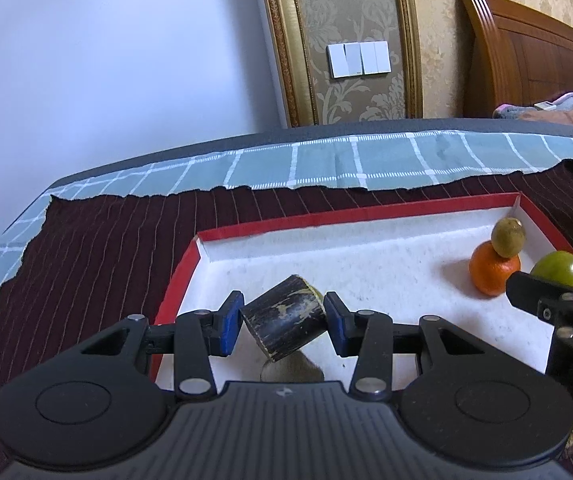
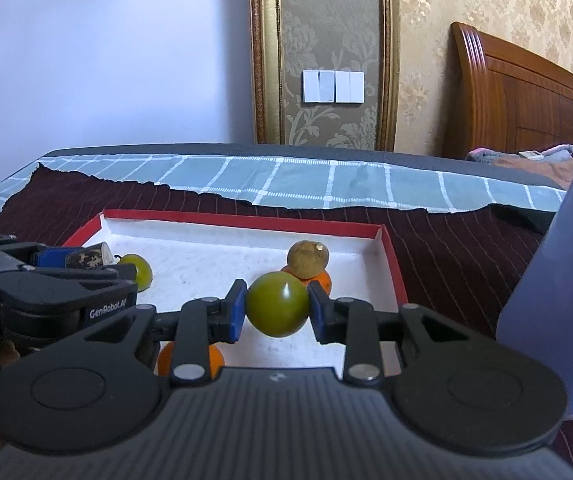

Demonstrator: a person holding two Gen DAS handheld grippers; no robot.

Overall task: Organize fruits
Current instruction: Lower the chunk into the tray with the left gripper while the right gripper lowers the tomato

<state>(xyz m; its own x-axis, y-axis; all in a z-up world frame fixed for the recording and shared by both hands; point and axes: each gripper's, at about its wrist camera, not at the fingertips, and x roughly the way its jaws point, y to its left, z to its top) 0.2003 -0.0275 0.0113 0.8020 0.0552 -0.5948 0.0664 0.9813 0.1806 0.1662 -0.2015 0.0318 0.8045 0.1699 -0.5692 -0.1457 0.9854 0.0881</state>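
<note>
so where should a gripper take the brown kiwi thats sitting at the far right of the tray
Judging by its pose, grip the kiwi across its rounded middle, coming from above. It leans against an orange near the tray's right wall, so a low approach looks crowded. Both grippers are full: the right gripper holds a green fruit.

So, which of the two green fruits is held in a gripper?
The green fruit clamped in the right gripper. The other green fruit lies free in the tray, beside the left gripper.
</note>
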